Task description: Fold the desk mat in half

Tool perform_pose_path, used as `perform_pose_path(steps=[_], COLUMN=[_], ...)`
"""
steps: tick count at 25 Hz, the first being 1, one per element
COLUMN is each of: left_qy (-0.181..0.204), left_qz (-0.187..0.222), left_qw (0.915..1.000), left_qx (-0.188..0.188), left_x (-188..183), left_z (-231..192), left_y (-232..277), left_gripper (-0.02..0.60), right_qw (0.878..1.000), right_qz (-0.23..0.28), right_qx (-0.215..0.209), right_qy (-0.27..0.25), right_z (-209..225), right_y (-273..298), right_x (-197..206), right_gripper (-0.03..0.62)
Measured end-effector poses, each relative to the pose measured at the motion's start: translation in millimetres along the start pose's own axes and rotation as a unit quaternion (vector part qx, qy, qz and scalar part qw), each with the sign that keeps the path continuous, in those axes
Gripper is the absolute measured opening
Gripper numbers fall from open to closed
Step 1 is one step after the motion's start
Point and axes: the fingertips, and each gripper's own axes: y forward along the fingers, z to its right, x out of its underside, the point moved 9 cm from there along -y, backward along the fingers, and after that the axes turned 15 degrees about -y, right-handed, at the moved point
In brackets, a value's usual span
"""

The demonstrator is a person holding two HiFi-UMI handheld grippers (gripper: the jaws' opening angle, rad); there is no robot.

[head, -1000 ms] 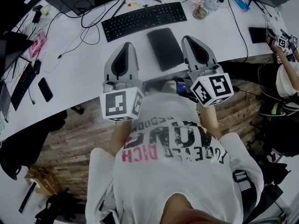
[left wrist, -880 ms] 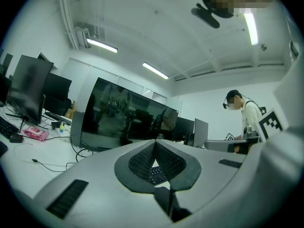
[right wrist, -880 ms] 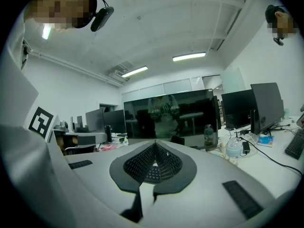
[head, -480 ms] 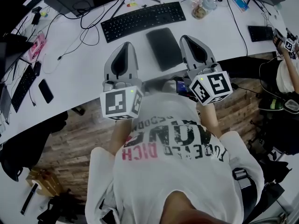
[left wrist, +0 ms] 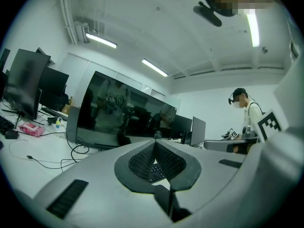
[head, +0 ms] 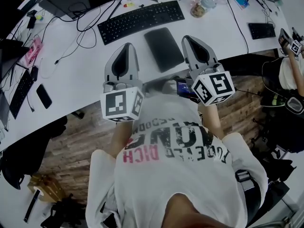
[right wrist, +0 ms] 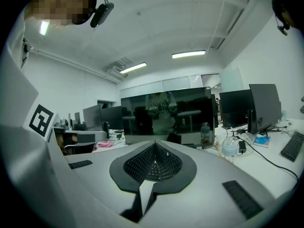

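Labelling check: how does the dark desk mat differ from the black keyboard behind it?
The dark rectangular desk mat is plain and smooth; the black keyboard is covered in keys. The mat is shorter and nearer the desk edge; the keyboard is longer, farther back. Both lie flat on the white desk.

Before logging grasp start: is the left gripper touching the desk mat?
Apart. Head view shows bare white desk between the left gripper and the desk mat; left gripper view shows its jaws shut on nothing.
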Motion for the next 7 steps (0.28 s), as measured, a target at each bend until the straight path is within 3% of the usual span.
perform_pose_path(steps=[7], left_qy=[0.001], left_qz=[-0.003], left_qw=[1.0], left_qx=[0.0], left_x=[-1.3], left_z=[-4.6], left_y=[8.0], left_gripper=[0.002], right_qw=[1.0], right_qz=[-0.002], right_qx=[0.008], right_qy=[-0.002], right_z=[9.3], right_y=[5.5], right_x=[0.8], right_gripper=[0.0])
